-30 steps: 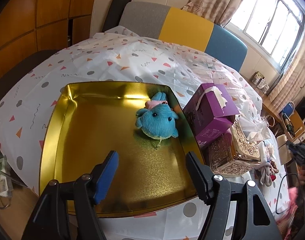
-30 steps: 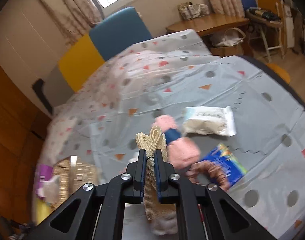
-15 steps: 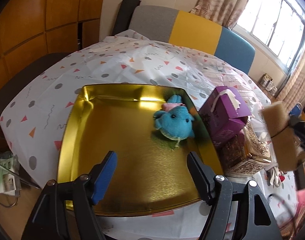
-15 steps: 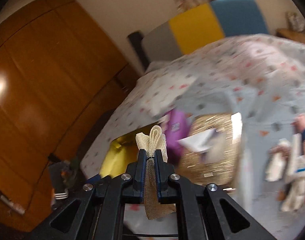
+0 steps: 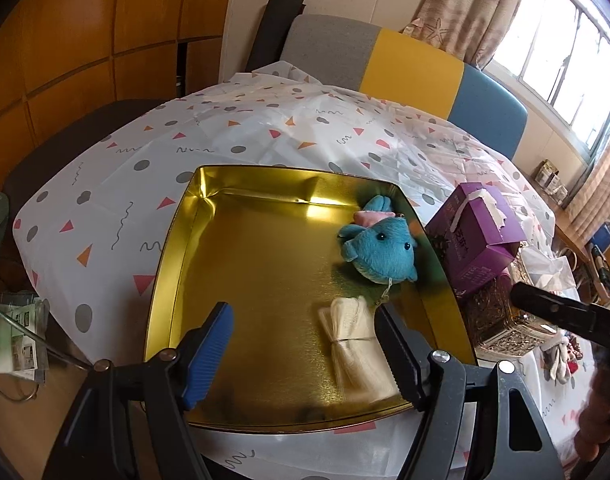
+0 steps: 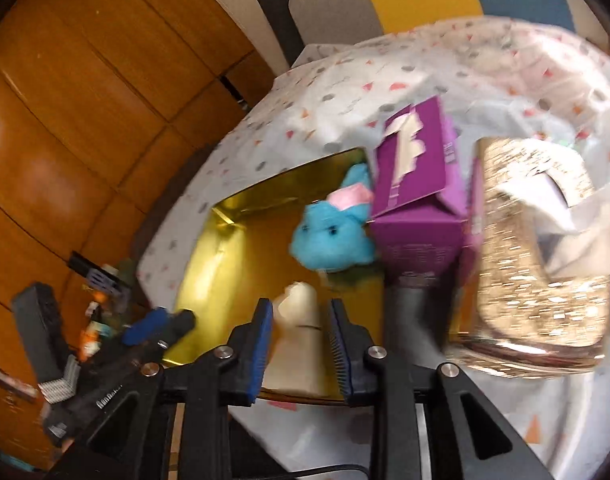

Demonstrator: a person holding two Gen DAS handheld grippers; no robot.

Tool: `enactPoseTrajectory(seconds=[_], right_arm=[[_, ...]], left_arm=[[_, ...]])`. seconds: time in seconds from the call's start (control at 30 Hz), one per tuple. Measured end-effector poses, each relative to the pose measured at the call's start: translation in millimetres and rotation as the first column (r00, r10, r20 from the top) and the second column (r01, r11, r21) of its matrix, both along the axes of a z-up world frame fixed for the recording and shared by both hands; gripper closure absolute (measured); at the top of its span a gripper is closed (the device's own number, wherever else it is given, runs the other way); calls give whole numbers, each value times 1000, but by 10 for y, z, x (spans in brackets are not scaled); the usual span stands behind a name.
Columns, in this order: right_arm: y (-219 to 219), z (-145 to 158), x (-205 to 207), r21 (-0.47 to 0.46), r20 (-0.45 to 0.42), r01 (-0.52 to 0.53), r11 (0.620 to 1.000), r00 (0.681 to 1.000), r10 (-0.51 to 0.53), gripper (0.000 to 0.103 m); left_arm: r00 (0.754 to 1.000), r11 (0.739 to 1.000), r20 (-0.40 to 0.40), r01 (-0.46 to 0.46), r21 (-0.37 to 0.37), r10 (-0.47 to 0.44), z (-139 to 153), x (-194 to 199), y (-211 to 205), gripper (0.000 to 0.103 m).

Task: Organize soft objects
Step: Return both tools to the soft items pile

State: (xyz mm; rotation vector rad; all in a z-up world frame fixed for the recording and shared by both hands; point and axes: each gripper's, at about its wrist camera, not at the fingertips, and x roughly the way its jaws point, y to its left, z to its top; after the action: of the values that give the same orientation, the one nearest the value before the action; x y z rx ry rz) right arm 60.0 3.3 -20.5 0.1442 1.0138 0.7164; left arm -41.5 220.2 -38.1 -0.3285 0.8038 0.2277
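Released since before, beige mesh bundle (image 5: 353, 336) lies in gold tray (image 5: 177, 248) — right gripper (image 6: 299, 344), left gripper (image 5: 305, 344) both agape, empty.

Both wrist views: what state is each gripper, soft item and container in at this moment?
Left gripper: open, empty, over the tray.
Right gripper: open, fingers either side of the mesh bundle, not clamping it.
Mesh bundle: lying flat in the tray, tied around the middle.
Blue plush: resting in the tray.
Gold tray: lidless.
Purple box: top flap torn open.
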Motion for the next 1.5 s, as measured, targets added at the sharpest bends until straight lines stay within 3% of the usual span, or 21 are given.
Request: enactPoseTrajectory(seconds=[0.23,0.37,0.67,0.87,1.03,1.13,1.23,1.37,1.5], right_arm=[[-388,195,-110,-140,216,92,986,975,-61,71],[-600,261,-96,-184,296,153,971,951,-94,67],[-1353,294,44,-242,351,346,906,902,-251,64],[-1920,237,205,-249,366,498,831,843,-395,63],[-2559,137,293,-251,382,641,725,754,-535,63],[-2958,12,305,-247,391,748,616,659,-643,63],[-3359,-135,309,-226,301,830,510,558,-774,62],[-3677,-169,226,-163,217,887,433,460,-861,62],[-3871,-249,159,-138,131,909,392,409,-903,62]], left_arm=[[1000,999,11,28,45,-29,66,8,-125,26],[999,996,9,40,74,-41,93,22,-209,26],[996,989,-6,89,115,-89,92,42,-402,25],[991,980,-8,131,151,-132,116,70,-568,25],[983,969,-24,182,165,-181,108,107,-723,25],[974,959,-28,228,168,-227,115,120,-854,25],[958,943,-19,285,170,-286,146,136,-1000,25],[928,914,-5,369,168,-373,223,193,-1267,25],[879,865,14,467,181,-477,371,280,-1624,25]])
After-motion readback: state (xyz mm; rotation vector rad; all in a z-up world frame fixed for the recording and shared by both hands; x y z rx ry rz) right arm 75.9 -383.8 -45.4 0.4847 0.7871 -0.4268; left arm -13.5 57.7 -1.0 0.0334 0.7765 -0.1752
